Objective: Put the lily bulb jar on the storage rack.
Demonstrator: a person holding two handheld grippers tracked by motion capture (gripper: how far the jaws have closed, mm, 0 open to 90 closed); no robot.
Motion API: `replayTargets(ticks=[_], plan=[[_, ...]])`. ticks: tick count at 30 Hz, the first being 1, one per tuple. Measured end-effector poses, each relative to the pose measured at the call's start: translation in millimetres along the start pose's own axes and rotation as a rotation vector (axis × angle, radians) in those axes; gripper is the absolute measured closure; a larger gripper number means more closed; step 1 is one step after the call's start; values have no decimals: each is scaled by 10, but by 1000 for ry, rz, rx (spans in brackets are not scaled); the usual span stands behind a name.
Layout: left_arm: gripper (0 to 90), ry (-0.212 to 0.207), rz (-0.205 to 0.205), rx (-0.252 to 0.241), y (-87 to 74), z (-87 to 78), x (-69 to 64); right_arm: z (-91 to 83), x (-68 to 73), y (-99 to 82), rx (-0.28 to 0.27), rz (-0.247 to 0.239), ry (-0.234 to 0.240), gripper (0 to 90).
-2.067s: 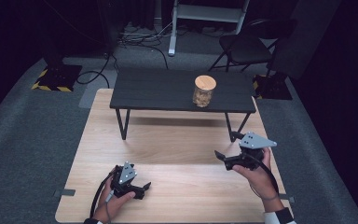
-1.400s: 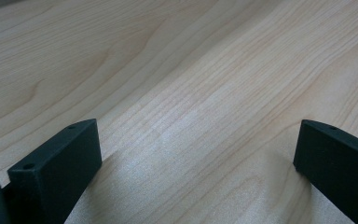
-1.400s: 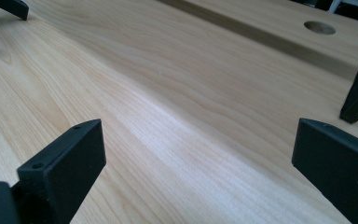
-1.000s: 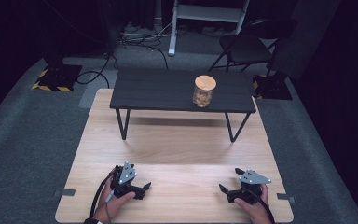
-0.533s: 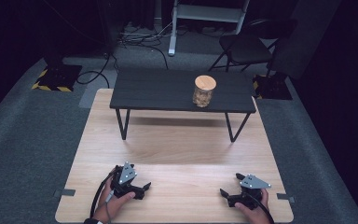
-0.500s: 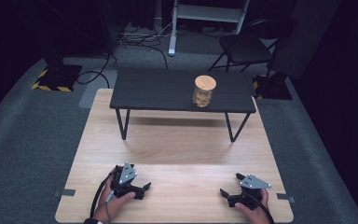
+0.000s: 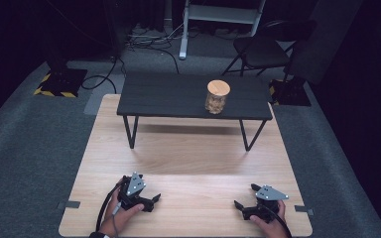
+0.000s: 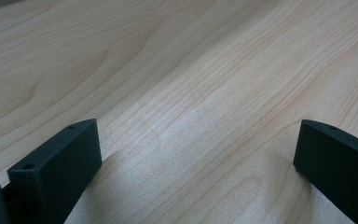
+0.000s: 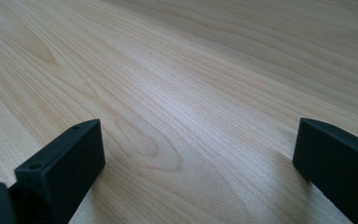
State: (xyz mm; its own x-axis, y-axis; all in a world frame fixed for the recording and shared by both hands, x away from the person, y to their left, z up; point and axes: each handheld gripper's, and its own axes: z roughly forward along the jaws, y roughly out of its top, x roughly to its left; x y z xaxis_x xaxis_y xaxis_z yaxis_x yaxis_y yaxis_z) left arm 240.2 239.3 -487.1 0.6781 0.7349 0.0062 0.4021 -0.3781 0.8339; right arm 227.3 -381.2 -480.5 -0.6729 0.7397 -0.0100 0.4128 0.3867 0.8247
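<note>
A glass jar (image 7: 218,97) with a flat wooden lid stands upright on the right half of a low black table (image 7: 168,96). Both grippers rest far from it on the near edge of a pale wooden board (image 7: 188,158). At the board's near left lies my left gripper (image 7: 154,202), held by a hand, its jaws wide apart and pointing right. My right gripper (image 7: 244,196) sits at the near right, jaws apart and pointing left. In the left gripper view my left gripper (image 8: 196,154) has bare wood grain between its jaws. Between the jaws of my right gripper (image 9: 198,154) there is bare wood too.
The board lies on grey carpet (image 7: 34,148). Behind the table stand a black folding chair (image 7: 260,47) and a white stand (image 7: 184,29), with cables (image 7: 144,42) on the floor. Black bases with yellow stripes (image 7: 59,82) sit at the far left.
My right gripper came down from a raised spot near the table's right leg to the board's near right edge. My left gripper stayed put.
</note>
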Motion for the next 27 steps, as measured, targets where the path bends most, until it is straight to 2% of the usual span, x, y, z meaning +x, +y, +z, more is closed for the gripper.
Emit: replayTargets(ticks=[27], plan=[[7,0,0,0,0,0,0,1,14,2,1,6,-9,14]])
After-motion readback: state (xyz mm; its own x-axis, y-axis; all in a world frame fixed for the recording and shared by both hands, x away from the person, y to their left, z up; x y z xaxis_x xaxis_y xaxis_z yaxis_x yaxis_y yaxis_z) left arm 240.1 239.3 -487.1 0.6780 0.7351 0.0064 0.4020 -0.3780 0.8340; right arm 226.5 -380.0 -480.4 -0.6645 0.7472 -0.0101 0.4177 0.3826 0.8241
